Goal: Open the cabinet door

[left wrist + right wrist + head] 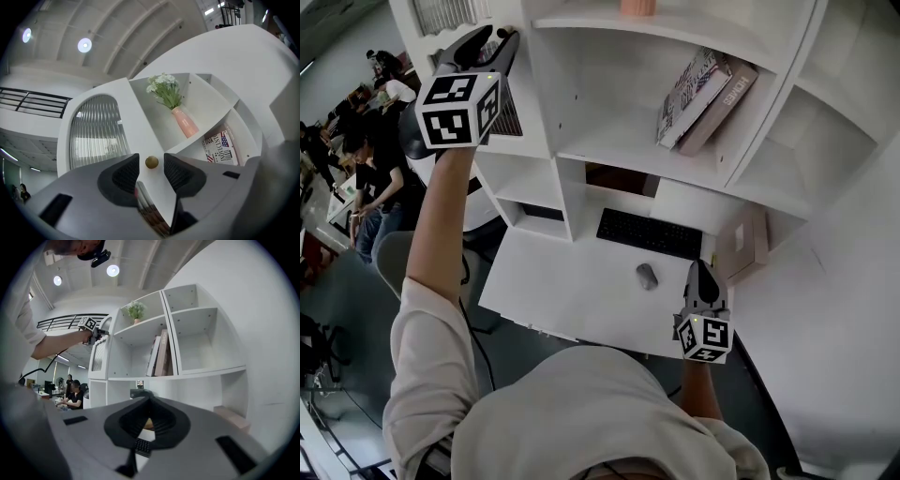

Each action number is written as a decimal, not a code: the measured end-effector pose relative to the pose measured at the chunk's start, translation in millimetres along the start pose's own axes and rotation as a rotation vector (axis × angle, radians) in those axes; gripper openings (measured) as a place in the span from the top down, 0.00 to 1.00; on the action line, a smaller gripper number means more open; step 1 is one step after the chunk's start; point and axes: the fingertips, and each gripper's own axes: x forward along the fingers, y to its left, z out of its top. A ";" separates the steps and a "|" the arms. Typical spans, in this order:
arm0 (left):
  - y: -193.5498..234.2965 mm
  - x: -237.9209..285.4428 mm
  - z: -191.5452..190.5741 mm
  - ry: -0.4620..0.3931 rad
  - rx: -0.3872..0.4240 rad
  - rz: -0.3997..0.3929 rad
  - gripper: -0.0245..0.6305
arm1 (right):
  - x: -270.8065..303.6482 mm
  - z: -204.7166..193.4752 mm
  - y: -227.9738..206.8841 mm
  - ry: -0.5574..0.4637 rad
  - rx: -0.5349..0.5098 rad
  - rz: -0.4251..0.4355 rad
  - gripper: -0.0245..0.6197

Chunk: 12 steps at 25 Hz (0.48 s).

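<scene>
Left hand-held gripper point(151, 165) jaws apart astride one brass knob point(151, 162), not touching; right hand-held gripper point(149, 400) closed, empty.

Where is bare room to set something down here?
Bare: the desk between the keyboard and its near edge, left of the mouse; the shelf left of the leaning books. Crowded: the cabinet door knob, between the fingers of the left gripper.

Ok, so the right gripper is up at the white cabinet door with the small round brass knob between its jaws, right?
No: it is the left gripper, not the right, up at the white cabinet door with the small round brass knob between its jaws, as the left gripper view shows. The right gripper hangs low, by the white desk.
</scene>
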 end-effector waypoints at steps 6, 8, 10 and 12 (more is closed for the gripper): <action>2.0 5.3 1.6 0.008 0.011 0.012 0.78 | -0.6 -1.7 -7.9 0.000 0.004 -0.011 0.96; 1.5 6.5 1.7 0.011 0.015 0.016 0.80 | -0.4 -2.3 -9.7 -0.001 0.006 -0.014 0.96; 0.6 7.3 1.0 0.015 0.019 0.021 0.83 | -0.5 -2.6 -11.5 -0.002 0.007 -0.015 0.96; -0.6 8.6 0.0 0.020 0.027 0.026 0.85 | -0.5 -2.6 -12.8 -0.003 0.009 -0.016 0.96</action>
